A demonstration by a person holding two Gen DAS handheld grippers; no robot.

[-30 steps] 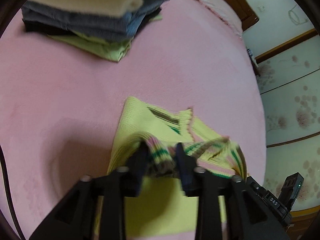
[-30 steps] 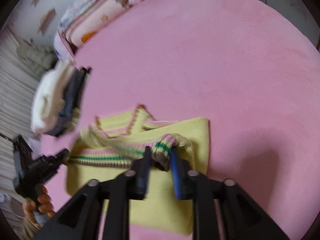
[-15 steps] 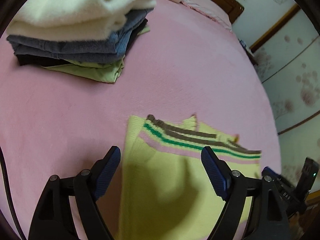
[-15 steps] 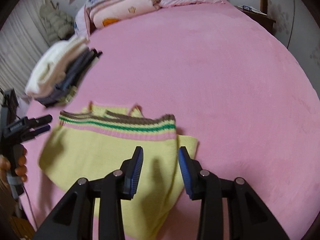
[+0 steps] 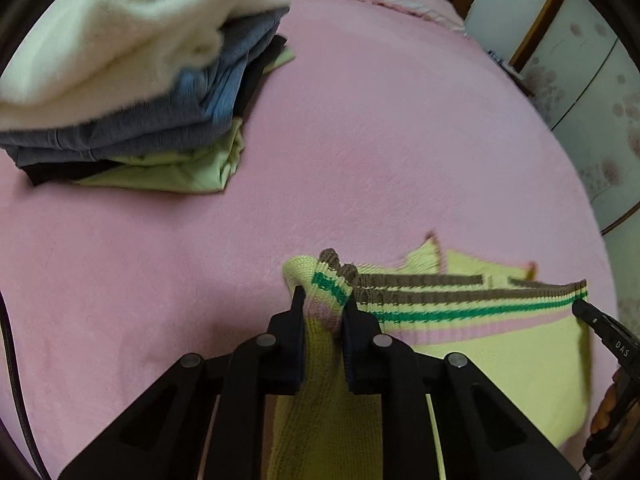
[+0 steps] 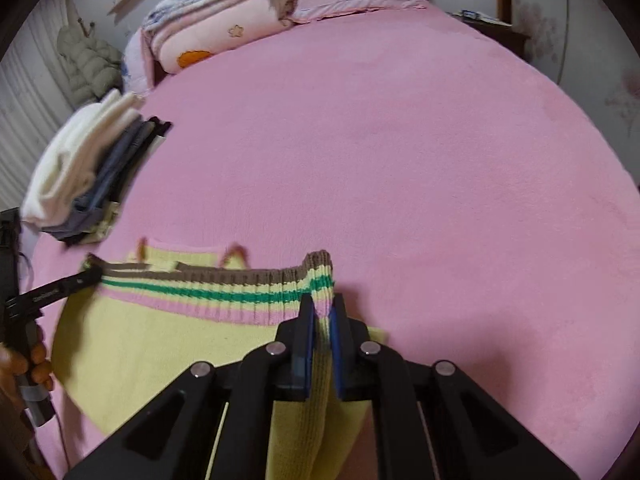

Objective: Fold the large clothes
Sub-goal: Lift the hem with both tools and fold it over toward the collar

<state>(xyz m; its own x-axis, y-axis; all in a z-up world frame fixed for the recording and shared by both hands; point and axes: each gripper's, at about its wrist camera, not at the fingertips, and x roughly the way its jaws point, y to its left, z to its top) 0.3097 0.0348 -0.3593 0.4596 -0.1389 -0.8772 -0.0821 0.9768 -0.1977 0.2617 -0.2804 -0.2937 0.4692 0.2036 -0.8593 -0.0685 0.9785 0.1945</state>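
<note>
The yellow knit sweater (image 5: 492,360) lies on the pink bed (image 5: 360,140), its striped ribbed hem stretched taut between the two claws. The left claw (image 5: 324,308) is clenched on the hem's left corner, and the right claw (image 6: 322,312) is clenched on the hem's right corner. Far to the left, a stack of folded clothes (image 5: 132,80) sits on the bed, well apart from the sweater. Folded pink bedding (image 6: 224,20) rests at the far end.

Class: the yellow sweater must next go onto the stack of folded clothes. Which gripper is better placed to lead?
Left. The left gripper grips the yellow sweater nearer the stack; the right gripper holds the far end.
</note>
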